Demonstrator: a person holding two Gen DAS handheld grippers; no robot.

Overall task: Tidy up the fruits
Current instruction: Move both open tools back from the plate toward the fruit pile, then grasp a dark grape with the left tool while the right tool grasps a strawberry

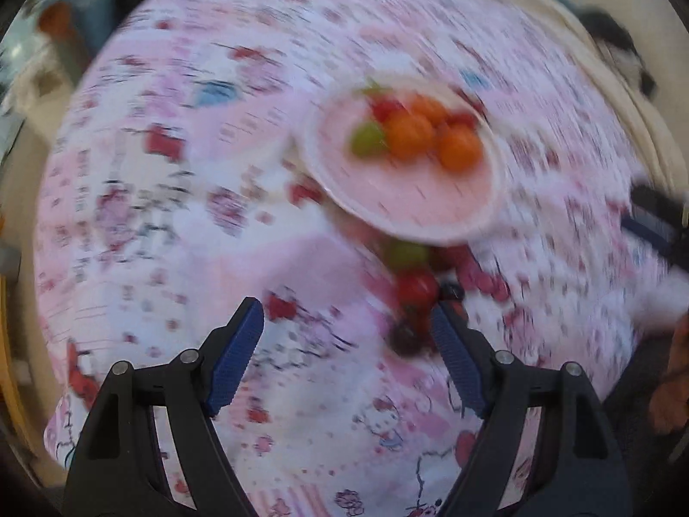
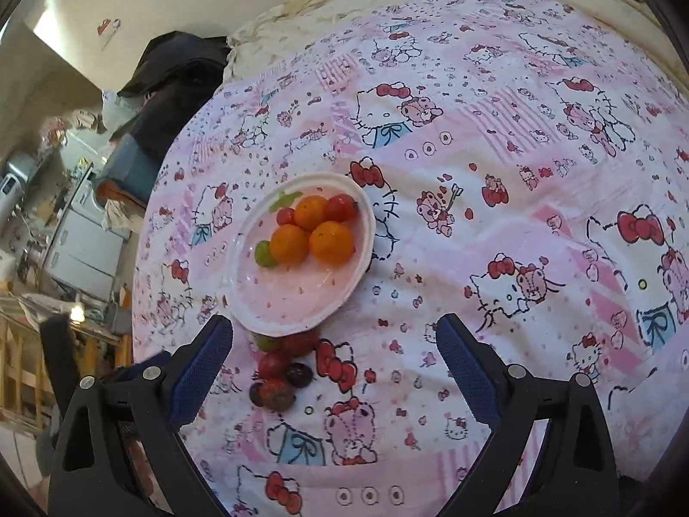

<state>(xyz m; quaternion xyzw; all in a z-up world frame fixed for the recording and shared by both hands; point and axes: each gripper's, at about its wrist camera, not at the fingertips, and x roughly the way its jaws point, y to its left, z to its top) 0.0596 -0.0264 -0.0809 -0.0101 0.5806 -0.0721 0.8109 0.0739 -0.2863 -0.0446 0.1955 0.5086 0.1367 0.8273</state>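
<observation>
Loose fruits point(image 1: 411, 288) blurred beyond telling

A plate point(image 2: 301, 301) sits on the bedsheet point(image 2: 495, 224), left of centre in the right wrist view. Inside it, three oranges point(image 2: 311, 232) cluster at the far side, small tomatoes point(image 2: 340, 207) just behind them, a grape point(image 2: 265, 254) to their left. Right at the plate's near rim, loose fruits point(image 2: 280, 366) lie on the sheet in a tight bunch, touching one another. Behind the sheet lies a rumpled blanket point(image 2: 301, 8).
</observation>
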